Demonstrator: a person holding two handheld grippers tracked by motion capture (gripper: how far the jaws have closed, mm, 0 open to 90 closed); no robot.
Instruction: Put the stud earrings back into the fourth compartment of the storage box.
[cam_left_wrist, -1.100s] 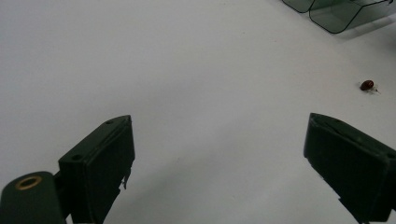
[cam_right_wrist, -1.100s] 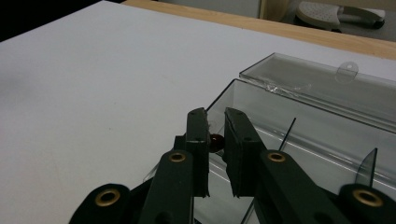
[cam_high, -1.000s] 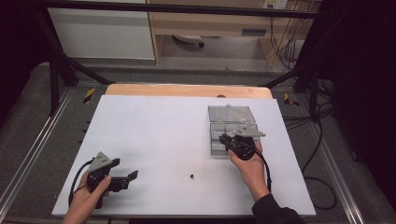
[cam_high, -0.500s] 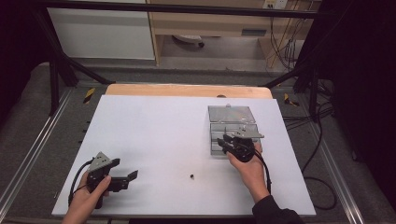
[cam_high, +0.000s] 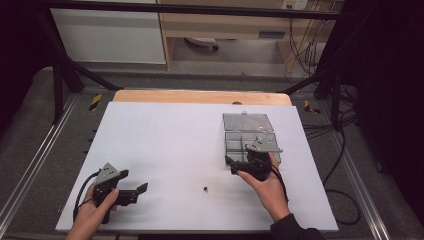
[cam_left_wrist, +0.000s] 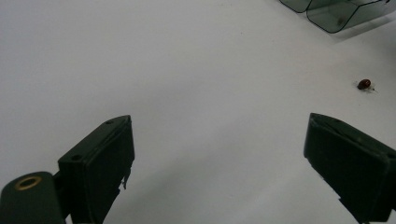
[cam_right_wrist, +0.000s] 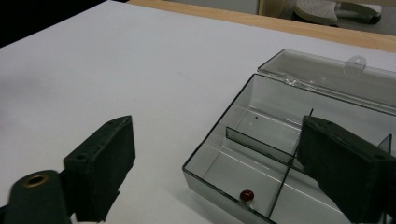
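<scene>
One red bead (cam_right_wrist: 246, 194) lies in the clear divided box (cam_right_wrist: 219, 140); right gripper (cam_high: 239, 165), just opened wide and empty, risks knocking the box.

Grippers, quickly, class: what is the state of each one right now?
Left gripper: open, nothing between its jaws.
Right gripper: open, its jaws have just been opening; nothing held, a small red bead lies in the clear box below.
</scene>
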